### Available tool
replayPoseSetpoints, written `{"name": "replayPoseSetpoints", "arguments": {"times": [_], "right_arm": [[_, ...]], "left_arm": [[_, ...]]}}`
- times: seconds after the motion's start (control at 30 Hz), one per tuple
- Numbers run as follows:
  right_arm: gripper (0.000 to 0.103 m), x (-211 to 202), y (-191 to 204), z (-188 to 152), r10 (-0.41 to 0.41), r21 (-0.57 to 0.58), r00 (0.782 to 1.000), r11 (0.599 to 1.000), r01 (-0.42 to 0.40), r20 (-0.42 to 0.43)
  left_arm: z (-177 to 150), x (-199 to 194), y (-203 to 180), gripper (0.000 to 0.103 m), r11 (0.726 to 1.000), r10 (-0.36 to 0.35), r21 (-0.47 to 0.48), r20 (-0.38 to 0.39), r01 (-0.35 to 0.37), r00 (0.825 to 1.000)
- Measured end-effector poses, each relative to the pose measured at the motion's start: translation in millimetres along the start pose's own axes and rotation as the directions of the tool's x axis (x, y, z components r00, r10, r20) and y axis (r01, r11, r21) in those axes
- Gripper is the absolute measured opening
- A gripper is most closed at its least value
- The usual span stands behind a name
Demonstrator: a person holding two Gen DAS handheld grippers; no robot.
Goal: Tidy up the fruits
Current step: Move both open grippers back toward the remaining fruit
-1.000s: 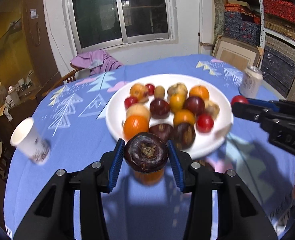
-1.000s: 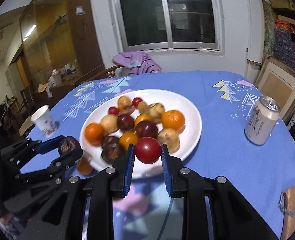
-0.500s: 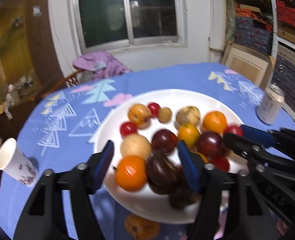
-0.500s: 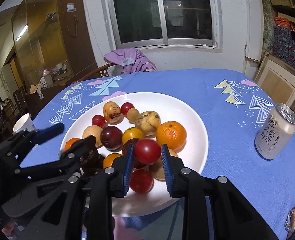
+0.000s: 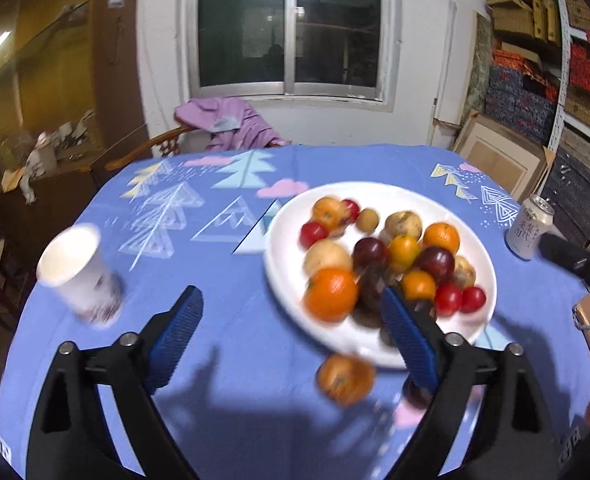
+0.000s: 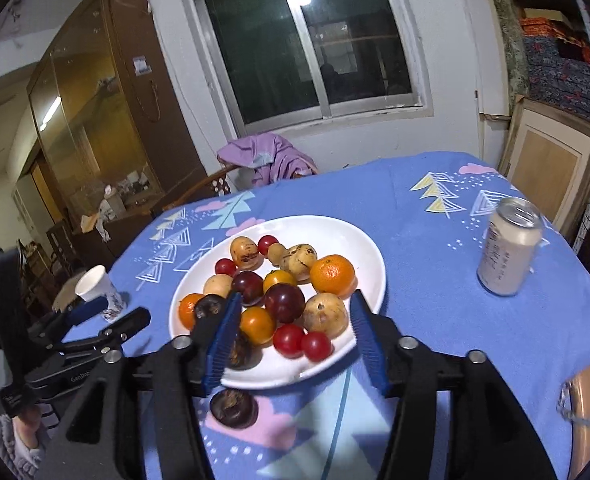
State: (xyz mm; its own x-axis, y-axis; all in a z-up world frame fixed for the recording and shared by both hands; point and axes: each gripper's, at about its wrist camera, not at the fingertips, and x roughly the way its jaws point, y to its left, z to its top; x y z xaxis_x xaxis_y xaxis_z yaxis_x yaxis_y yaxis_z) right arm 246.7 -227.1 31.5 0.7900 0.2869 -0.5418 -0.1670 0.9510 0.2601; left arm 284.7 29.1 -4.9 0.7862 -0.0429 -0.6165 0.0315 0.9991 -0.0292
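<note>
In the left wrist view, the left gripper (image 5: pixel 291 322) has just been opening and stands wide with nothing between its blue pads; it hangs over bare cloth, with the white plate (image 5: pixel 283 276) of mixed fruit up and to its right. An orange fruit (image 5: pixel 345 378) lies loose on the blue tablecloth (image 5: pixel 223 360) just off the plate's near rim, low between the jaws and nearer the right-hand pad, so the left hand looks well placed for it. In the right wrist view, the right gripper (image 6: pixel 293 342) has also just been opening and grasps nothing; two red tomatoes (image 6: pixel 301 342) sit free on the plate between its pads. A dark round fruit (image 6: pixel 233 408) rests on the cloth just below the plate's rim, under the left-hand finger, with no long axis to align to.
</note>
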Motion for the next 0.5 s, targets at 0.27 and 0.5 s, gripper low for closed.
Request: {"name": "replayPoseSetpoints", "arguments": {"times": [0.27,0.5], "right_arm": [[0.071,-25.0,8.0,-48.2,-0.02,-0.074,1.0,0.997,0.018,-0.025],[0.072,-25.8,7.6,-53.5,-0.021,-0.076,0.999,0.997,0.018,-0.043]], "left_arm": [[-45.3,-3.4,12.2,0.089,0.999,-0.034,-0.012,-0.057,0.033,0.998],[-56.2,5.0,-18.7,0.089,0.992,-0.028,0.121,-0.059,0.035,0.998]]}}
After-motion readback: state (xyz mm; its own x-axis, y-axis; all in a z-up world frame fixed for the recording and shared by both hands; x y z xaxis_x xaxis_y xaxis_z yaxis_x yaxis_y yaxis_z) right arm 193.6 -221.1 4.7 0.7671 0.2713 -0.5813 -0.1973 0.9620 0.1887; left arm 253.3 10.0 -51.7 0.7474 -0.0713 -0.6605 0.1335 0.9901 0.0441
